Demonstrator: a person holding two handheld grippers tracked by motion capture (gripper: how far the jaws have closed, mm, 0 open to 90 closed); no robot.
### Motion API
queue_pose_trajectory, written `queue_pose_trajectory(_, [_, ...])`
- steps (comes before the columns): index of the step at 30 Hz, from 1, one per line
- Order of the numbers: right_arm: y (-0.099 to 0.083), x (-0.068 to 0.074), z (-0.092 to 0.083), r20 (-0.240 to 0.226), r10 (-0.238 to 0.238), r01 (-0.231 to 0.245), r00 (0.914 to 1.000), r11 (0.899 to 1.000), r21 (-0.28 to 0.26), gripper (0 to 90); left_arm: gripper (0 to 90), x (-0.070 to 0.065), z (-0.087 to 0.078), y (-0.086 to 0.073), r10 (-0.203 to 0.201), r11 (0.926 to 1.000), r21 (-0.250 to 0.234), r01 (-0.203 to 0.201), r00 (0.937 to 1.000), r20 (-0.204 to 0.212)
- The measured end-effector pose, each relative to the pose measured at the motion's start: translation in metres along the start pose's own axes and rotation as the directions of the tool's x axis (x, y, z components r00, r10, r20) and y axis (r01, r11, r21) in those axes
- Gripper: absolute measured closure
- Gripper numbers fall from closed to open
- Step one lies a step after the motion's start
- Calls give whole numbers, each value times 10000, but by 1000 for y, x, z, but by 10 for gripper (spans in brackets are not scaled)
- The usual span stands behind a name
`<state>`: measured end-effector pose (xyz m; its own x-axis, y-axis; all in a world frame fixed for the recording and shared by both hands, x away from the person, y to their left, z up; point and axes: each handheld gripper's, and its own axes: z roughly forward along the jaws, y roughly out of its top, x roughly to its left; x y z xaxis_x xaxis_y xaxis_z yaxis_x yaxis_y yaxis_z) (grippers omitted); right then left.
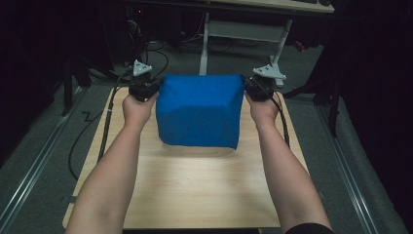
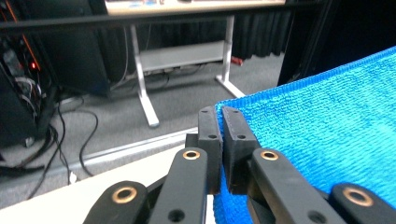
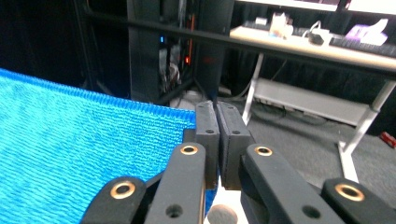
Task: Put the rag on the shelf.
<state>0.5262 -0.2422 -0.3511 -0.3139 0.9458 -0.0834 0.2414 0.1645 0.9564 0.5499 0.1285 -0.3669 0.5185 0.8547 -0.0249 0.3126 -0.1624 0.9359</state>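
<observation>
A blue towel (image 1: 199, 109) hangs stretched between my two grippers above the wooden table (image 1: 195, 190), its lower edge close to the tabletop. My left gripper (image 1: 146, 88) pinches the towel's upper left corner. In the left gripper view the jaws (image 2: 222, 116) are pressed together on the towel's (image 2: 327, 121) edge. My right gripper (image 1: 255, 87) holds the upper right corner. In the right gripper view its jaws (image 3: 216, 112) are closed on the corner of the towel (image 3: 70, 135). The far side of the towel is hidden.
Beyond the table stands a desk on white legs (image 1: 204, 44), with cables (image 1: 156, 53) on the grey floor around it. Metal floor rails (image 1: 34, 170) run along both sides of the table. A dark equipment rack (image 3: 177, 51) stands behind the right gripper.
</observation>
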Motion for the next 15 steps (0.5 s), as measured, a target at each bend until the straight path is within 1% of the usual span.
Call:
queue_pose_trajectory(2, [-8,1,6,-8,-132,132,9999,9996,239,890,872,1,6,-10,-36,9995,308,35,10000,19])
queue_pose_trajectory(3, [-12,1,9,-69,-104,107,9999,9994,334,890,871,2,8,-16,-16,9989,463,17,10000,-39])
queue_pose_trajectory(4, [-16,2,11,-137,-40,46,9999,9989,462,890,871,3,10,-22,-105,9986,511,106,9999,-20])
queue_pose_trajectory(5, [-20,3,13,-160,2,7,9999,9985,542,890,871,3,12,-28,-265,9978,615,260,9996,72])
queue_pose_trajectory(6, [-24,4,15,-166,-55,66,9998,9979,645,890,870,4,14,-33,-361,9968,715,351,9993,127])
queue_pose_trajectory(7, [-28,5,16,-221,-98,114,9997,9974,706,890,871,4,16,-38,-425,9960,794,410,9990,169])
queue_pose_trajectory(8, [-31,7,17,-221,-182,199,9996,9965,813,890,871,3,19,-44,-477,9934,1059,443,9984,297])
queue_pose_trajectory(9, [-36,8,18,-198,-327,343,9993,9952,916,890,871,2,21,-48,-483,9918,1202,429,9979,430])
queue_pose_trajectory(10, [-40,9,18,-206,-348,367,9992,9940,1034,890,871,0,22,-53,-497,9920,1192,425,9971,581])
queue_pose_trajectory(11, [-44,9,19,-239,-357,381,9991,9931,1106,890,871,-1,23,-56,-596,9915,1198,513,9960,670])
queue_pose_trajectory(12, [-47,9,20,-243,-351,377,9991,9922,1184,890,871,-1,24,-59,-755,9900,1246,659,9944,736])
queue_pose_trajectory(15, [-61,10,22,-232,-322,354,9992,9874,1540,890,871,-2,26,-70,-1002,9874,1312,884,9913,859])
